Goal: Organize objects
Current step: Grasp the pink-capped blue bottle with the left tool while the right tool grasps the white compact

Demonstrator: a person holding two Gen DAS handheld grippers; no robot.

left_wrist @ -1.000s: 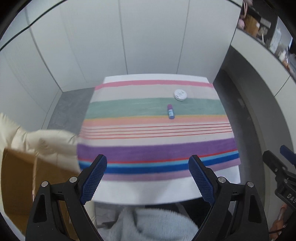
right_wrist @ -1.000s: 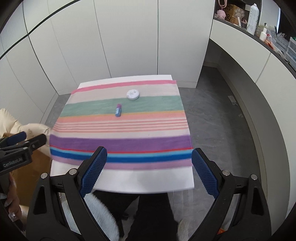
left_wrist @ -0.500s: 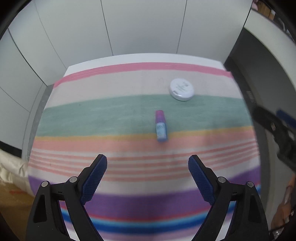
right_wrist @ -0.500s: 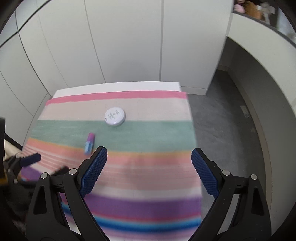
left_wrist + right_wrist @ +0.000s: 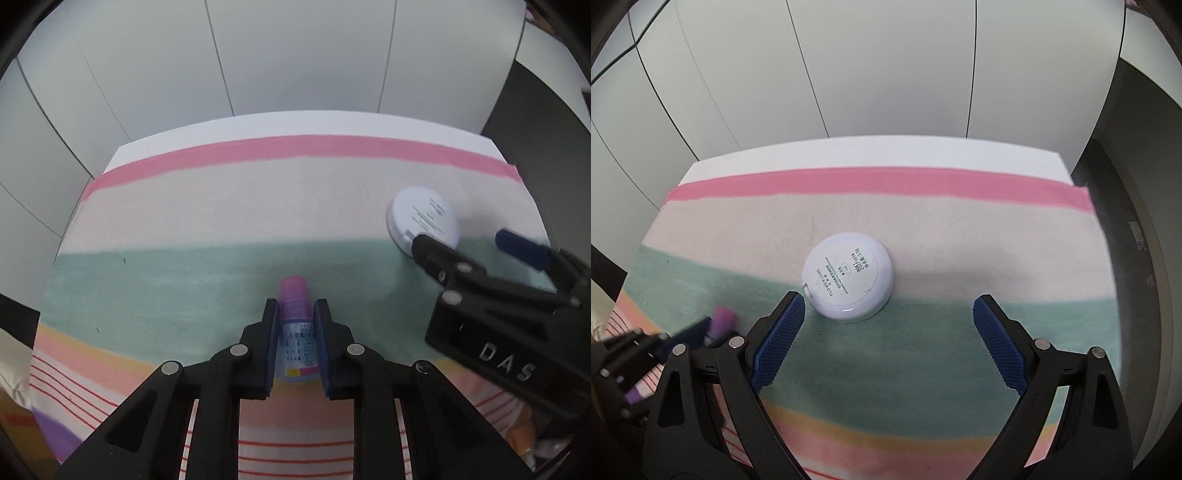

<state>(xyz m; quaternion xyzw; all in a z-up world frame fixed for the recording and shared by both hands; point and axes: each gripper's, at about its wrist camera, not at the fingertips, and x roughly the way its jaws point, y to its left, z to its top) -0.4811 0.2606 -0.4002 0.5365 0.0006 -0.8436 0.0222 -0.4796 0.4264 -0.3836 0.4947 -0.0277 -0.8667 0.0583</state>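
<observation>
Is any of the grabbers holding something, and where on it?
The left gripper pinches the little purple-capped bottle by its labelled body. The right gripper holds nothing.

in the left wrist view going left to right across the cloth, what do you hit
left gripper shut on the small purple-capped bottle → round white compact → right gripper, its open jaws around the compact's near edge, all on the striped cloth
</observation>
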